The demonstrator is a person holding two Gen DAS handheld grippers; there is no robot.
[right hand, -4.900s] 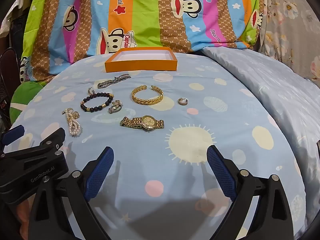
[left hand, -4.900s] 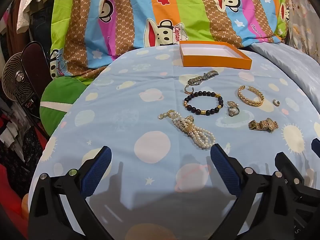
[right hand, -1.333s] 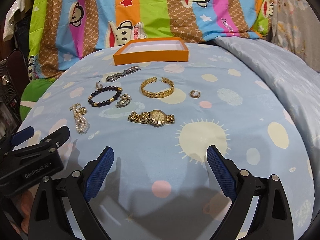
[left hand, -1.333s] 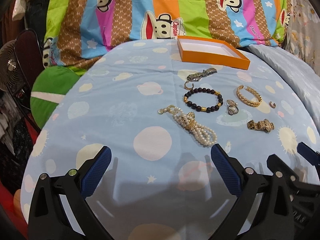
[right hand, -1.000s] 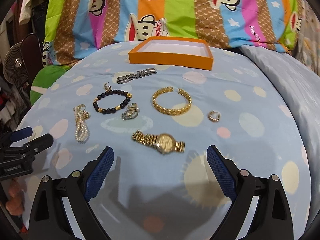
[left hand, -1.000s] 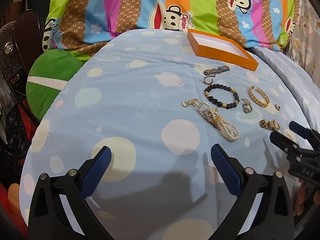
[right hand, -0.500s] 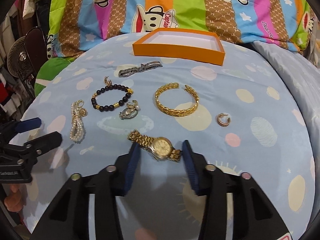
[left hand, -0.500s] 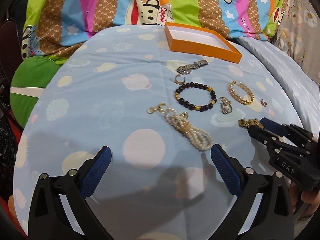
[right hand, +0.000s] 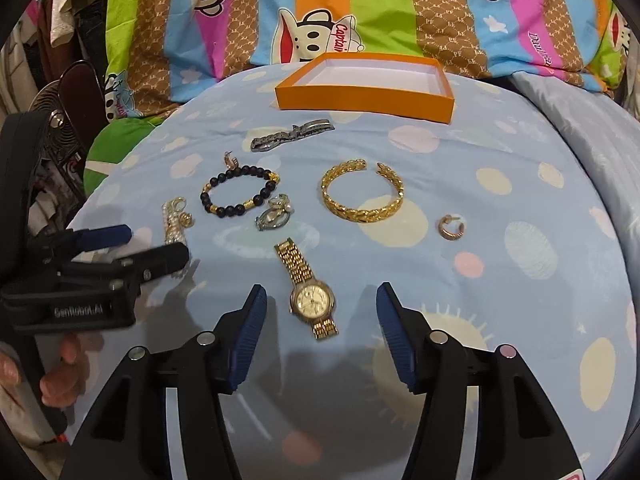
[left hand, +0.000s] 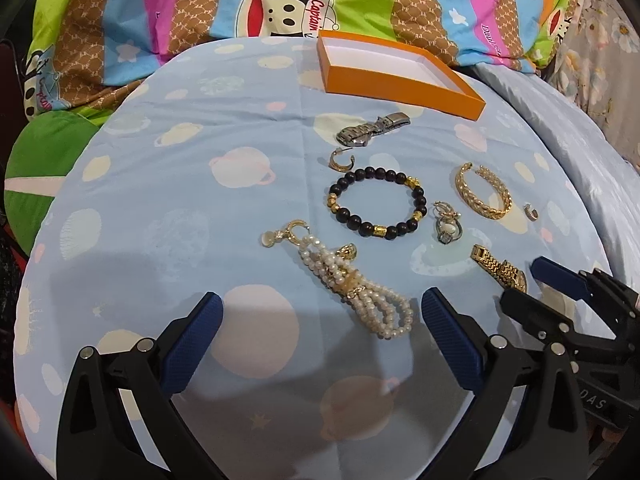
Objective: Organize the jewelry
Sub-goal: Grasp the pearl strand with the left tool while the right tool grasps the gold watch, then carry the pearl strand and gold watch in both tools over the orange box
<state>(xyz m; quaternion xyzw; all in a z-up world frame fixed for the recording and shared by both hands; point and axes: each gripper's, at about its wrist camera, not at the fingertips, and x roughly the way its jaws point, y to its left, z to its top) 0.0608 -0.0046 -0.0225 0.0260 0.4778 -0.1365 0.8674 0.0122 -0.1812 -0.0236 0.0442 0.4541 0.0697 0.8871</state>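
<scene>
The gold watch (right hand: 310, 290) is lined up between the right tongs (right hand: 320, 322), whose jaws have just been reopened and stand clear of it on the bed (right hand: 520, 280). The left tongs (left hand: 320, 340) are held spread near the pearls (left hand: 352, 284). A pinch is needed next, then transfer to the box (right hand: 366, 98).

Gold watch (left hand: 498, 267) half hidden behind right gripper (left hand: 532, 280); pearl strand (right hand: 174, 222) partly behind left gripper (right hand: 154, 246).
</scene>
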